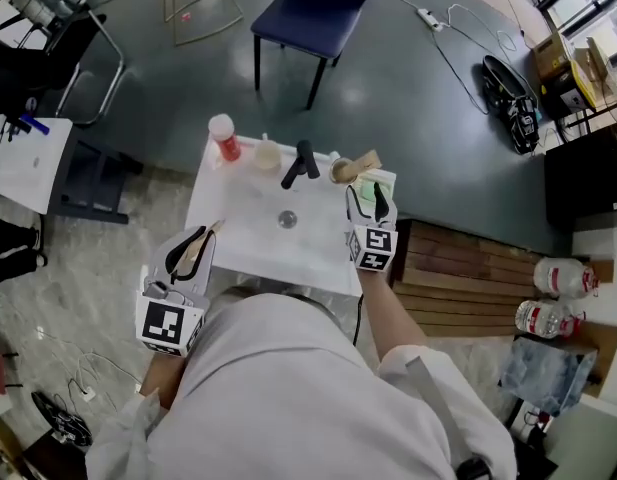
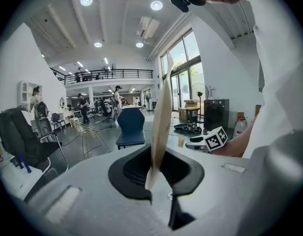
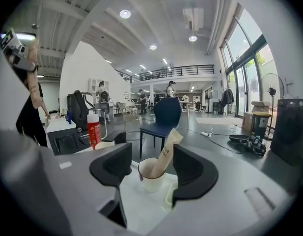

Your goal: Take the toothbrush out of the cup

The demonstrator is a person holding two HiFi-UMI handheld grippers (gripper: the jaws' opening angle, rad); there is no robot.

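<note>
Toothbrush (image 3: 168, 146) leans in the cup (image 3: 151, 180) on the counter (image 1: 248, 238), framed by my right hand-held gripper's (image 3: 152, 168) wide, empty jaws, so lifting remains. My left hand-held gripper (image 2: 158, 168) pinches a beige stick (image 2: 162, 112), perhaps one already removed.

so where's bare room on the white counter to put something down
Bare: the front strip between the drain and the near edge of the white counter, and the left side below the red bottle. Crowded: the back edge, with bottle, cup, tap and toothbrush cup.
</note>
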